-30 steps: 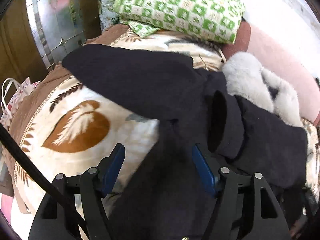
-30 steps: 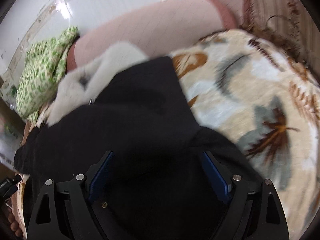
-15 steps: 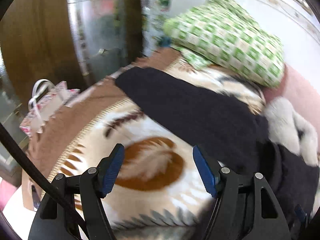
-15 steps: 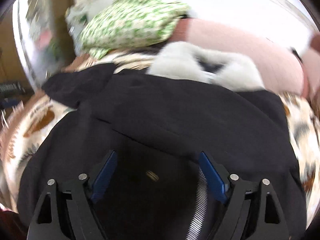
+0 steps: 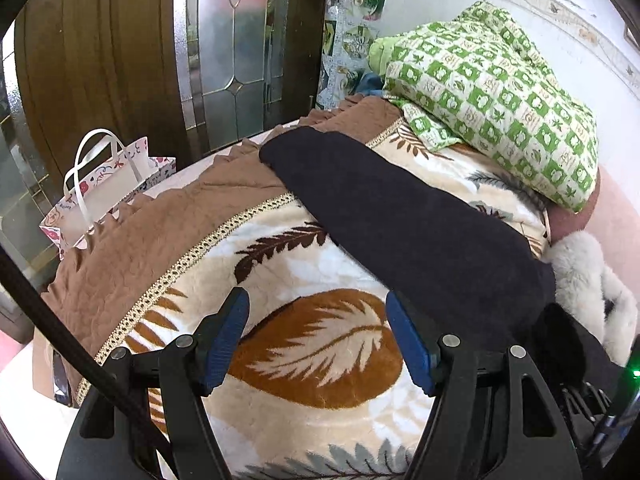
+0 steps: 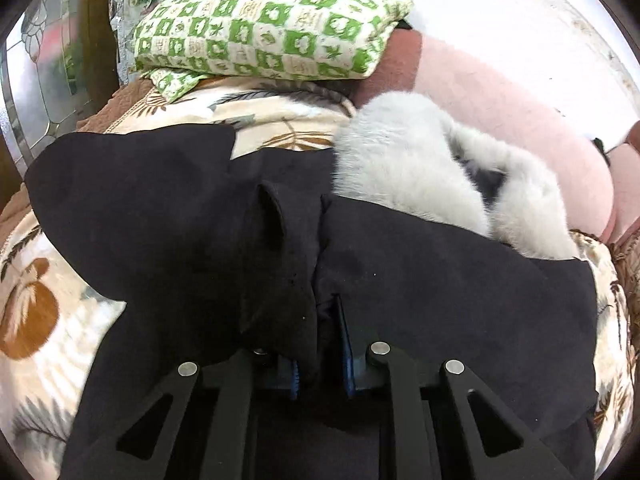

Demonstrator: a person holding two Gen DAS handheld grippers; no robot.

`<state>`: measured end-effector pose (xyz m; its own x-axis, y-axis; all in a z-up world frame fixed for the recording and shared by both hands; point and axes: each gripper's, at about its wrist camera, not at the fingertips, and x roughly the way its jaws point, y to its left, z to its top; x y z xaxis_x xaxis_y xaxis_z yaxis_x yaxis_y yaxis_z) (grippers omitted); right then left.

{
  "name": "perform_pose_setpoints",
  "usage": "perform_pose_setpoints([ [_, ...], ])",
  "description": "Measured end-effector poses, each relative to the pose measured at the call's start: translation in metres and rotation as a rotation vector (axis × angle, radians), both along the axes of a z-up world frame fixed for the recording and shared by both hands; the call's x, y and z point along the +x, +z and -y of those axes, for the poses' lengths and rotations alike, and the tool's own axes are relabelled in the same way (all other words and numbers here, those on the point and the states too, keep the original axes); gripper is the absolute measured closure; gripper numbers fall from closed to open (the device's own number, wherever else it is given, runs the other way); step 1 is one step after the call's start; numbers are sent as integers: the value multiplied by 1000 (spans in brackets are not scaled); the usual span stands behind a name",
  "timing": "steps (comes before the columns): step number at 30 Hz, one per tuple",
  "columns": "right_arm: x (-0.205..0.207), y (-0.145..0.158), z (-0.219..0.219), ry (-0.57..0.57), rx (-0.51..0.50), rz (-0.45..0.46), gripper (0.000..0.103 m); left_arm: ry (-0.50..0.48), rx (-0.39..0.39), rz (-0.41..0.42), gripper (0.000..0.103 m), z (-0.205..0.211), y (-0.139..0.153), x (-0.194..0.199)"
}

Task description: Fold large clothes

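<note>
Garment: a black coat (image 6: 420,280) with a pale fur collar (image 6: 424,168) lay spread on a bed, collar end toward the wall.
Right gripper (image 6: 320,344): its blue pads were pinched nearly together on a ridge of the coat's black cloth near the middle of the body, so it held the coat.
Left gripper (image 5: 318,336): its jaws stood wide with nothing between them, over bare blanket (only a brown leaf print showed in the gap).
Key relation: the coat's sleeve (image 5: 400,216) ran as a long dark band from the coat body at the lower right of the left wrist view up to its cuff at the upper left; it lay ahead of and to the right of the open left jaws, not touching them.
Nearer hand: by my judgement the left one, since the sleeve lay just beside its right finger, while the right one was busy with the body.
Surface: a plush cream blanket (image 5: 280,264) with leaf patterns and a brown quilted border, soft and likely to let cloth drag.
Room: a green checked pillow (image 5: 492,92) at the head of the bed, a pink bolster (image 6: 508,112) along a white wall, a wooden door with patterned glass (image 5: 236,48), and a paper gift bag (image 5: 104,192) beside the bed.
</note>
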<state>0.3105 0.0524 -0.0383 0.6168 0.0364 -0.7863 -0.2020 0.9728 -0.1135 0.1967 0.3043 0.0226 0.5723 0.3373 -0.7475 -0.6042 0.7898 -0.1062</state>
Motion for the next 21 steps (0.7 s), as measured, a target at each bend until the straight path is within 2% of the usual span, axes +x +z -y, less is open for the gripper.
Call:
perform_pose_setpoints([
  [3, -1, -18, -21, 67, -50, -51, 85, 3, 4, -9, 33, -1, -2, 2],
  [4, -1, -26, -26, 86, -79, -67, 81, 1, -7, -11, 33, -3, -3, 3],
  [5, -1, -31, -30, 98, -109, -63, 73, 0, -20, -12, 33, -6, -5, 4],
  [7, -9, -28, -34, 109, -142, -44, 68, -7, -53, -9, 33, -13, -10, 7],
  [8, -13, -24, -34, 120, -128, -43, 60, -9, -69, -7, 33, -17, -12, 9],
  [9, -22, -13, -29, 135, -67, -35, 51, -9, -89, -5, 33, -22, -15, 12],
  [11, -41, 9, -11, 151, 78, -17, 43, 8, -141, -8, 33, -37, -24, 16],
  [14, -82, 30, 24, 167, 224, 6, 39, 44, -235, -5, 33, -59, -35, 16],
  [17, -119, 32, 52, 185, 237, 15, 38, 79, -308, 20, 33, -75, -43, 14],
  [21, -162, 16, 99, 165, 254, -4, 37, 92, -419, 52, 33, -85, -57, 14],
])
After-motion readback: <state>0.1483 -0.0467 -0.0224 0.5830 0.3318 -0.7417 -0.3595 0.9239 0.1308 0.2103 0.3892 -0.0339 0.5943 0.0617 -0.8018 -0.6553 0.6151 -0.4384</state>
